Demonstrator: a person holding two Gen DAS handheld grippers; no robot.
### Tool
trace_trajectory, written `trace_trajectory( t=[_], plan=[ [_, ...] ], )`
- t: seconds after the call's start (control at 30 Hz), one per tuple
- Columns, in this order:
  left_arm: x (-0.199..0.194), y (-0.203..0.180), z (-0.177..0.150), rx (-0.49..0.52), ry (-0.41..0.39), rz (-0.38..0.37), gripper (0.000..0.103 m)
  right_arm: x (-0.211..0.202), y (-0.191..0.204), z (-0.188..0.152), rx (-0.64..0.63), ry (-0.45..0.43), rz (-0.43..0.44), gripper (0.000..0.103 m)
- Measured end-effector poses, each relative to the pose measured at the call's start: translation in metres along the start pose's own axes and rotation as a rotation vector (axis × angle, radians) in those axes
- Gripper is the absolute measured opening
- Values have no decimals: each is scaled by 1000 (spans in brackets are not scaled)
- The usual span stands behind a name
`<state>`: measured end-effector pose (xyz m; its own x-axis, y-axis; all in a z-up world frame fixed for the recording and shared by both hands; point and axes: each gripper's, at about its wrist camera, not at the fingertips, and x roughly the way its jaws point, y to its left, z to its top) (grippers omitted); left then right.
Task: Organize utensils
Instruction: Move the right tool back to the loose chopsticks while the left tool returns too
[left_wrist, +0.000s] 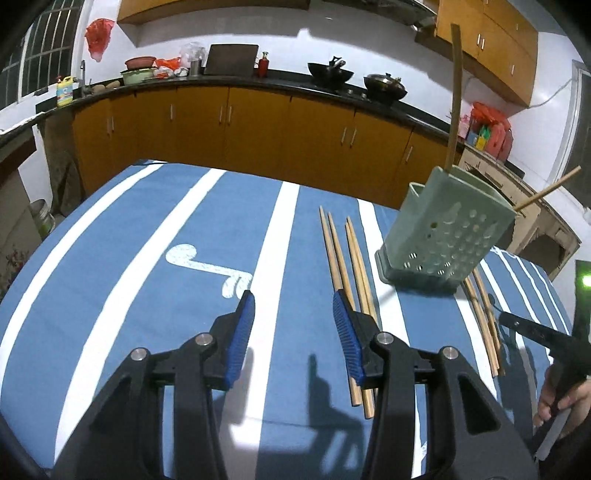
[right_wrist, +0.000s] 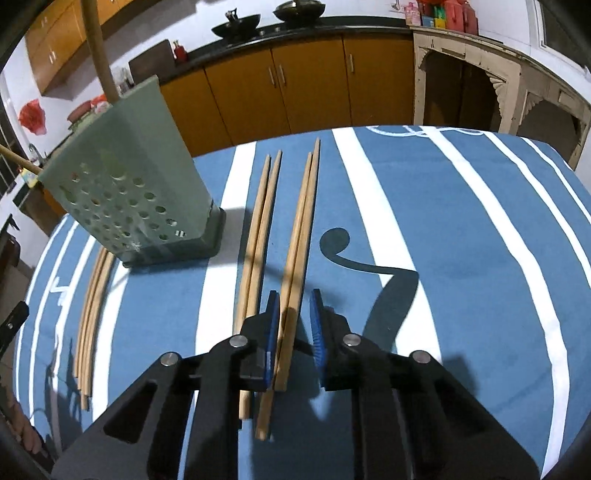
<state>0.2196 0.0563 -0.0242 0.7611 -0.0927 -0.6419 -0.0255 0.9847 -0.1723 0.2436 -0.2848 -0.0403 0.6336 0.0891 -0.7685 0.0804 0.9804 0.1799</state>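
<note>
1. The left gripper (left_wrist: 293, 301) is hovering over the blue cloth with white stripes (left_wrist: 147, 236), jaws spread wide and holding nothing.
2. The pale green perforated plastic utensil holder (right_wrist: 125, 192) is standing just left of two pairs of wooden chopsticks (right_wrist: 258, 229).
3. The right gripper (right_wrist: 294, 306) is straddling the right-hand wooden chopstick pair (right_wrist: 301, 236), jaws partly apart and not yet pinching.

table cloth (left_wrist: 147, 258): blue, crossed by white stripes and a white curl
chopsticks (right_wrist: 299, 229): pale tan wood
utensil holder (left_wrist: 443, 232): pale green, dotted with round holes
left gripper (left_wrist: 293, 306): black, blue pads
cabinets (left_wrist: 258, 125): orange-brown
</note>
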Motion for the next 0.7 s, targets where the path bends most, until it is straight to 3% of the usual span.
trace_trajectory(
  t=[0.5, 0.7],
  plan=[
    [13, -9, -4, 0, 51, -20, 44, 11, 2, 0, -35, 14, -13, 17],
    [16, -11, -5, 2, 61, -30, 44, 11, -2, -1, -34, 5, -75, 15]
  ],
)
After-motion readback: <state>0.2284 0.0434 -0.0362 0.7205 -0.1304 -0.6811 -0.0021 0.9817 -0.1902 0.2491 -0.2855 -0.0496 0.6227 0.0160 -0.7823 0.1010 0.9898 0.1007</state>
